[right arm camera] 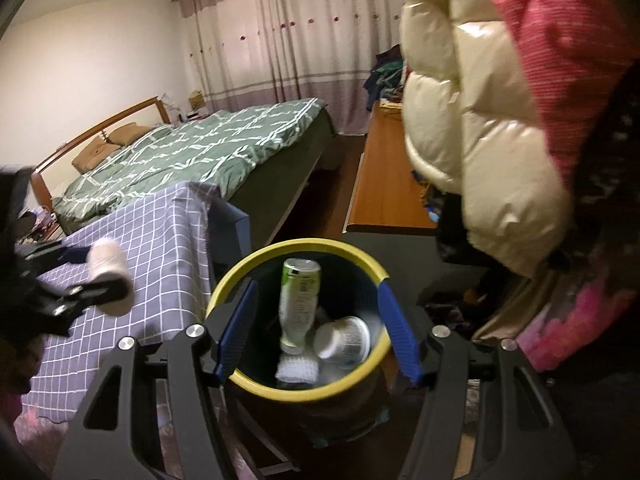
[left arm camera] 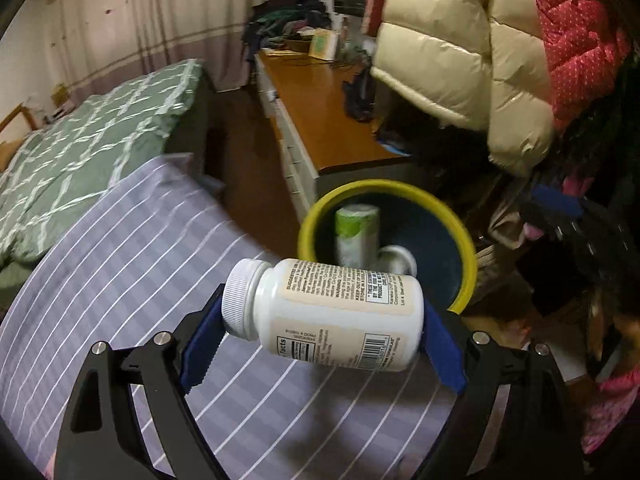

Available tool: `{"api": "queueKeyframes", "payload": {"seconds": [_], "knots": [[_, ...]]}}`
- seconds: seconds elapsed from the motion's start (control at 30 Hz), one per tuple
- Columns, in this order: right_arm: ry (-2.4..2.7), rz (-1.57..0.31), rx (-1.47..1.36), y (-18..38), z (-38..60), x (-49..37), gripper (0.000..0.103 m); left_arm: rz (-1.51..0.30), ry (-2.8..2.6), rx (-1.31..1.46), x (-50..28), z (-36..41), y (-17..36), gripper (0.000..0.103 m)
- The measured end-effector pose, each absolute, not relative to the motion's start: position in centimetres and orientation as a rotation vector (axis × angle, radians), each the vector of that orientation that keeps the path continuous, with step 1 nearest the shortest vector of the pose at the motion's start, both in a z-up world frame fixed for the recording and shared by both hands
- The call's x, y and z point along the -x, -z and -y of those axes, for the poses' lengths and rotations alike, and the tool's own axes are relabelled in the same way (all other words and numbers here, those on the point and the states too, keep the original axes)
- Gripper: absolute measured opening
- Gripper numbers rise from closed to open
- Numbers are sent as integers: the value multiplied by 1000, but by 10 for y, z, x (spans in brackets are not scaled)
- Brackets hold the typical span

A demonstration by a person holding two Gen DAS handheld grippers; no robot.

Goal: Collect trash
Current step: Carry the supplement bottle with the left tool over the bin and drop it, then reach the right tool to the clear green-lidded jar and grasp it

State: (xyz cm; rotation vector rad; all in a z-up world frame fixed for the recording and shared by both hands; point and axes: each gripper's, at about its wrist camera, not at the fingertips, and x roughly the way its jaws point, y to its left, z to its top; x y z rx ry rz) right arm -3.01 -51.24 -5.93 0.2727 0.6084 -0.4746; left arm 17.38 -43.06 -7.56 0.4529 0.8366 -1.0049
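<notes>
My left gripper (left arm camera: 322, 320) is shut on a white pill bottle (left arm camera: 324, 314), held sideways above the purple checked tablecloth (left arm camera: 160, 264), just short of the yellow-rimmed bin (left arm camera: 466, 236). The same bottle (right arm camera: 110, 280) and left gripper show blurred at the left of the right wrist view. My right gripper (right arm camera: 316, 328) is open and empty, its blue fingers (right arm camera: 236, 332) astride the bin's rim (right arm camera: 280, 248) from above. Inside the bin lie a green-labelled bottle (right arm camera: 300, 300), a white cup (right arm camera: 344, 340) and a white cloth wad (right arm camera: 298, 368).
A bed with a green quilt (right arm camera: 192, 152) stands behind the table. A wooden dresser (left arm camera: 332, 116) runs along the right. A cream puffer jacket (right arm camera: 480, 120) and pink clothes (right arm camera: 560, 40) hang close above the bin's right side.
</notes>
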Motion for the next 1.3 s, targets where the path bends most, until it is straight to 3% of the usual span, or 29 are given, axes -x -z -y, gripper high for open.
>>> {"api": "queueKeyframes", "payload": {"seconds": [0.27,0.57,0.87,1.3], "knots": [[521,-569,-272,41,513,70,64,-874,1051,-518,-167,518,104,87],[531,-558,-277,37,513,77,64,-879,1025,-486,-167,537,108,94],[499,-581,-285,45,506,64,64,-792,958,-349,-164,448,56,98],[355,-665,-253,62,455,11,64,-720,637,-127,-167,228,37,98]]}}
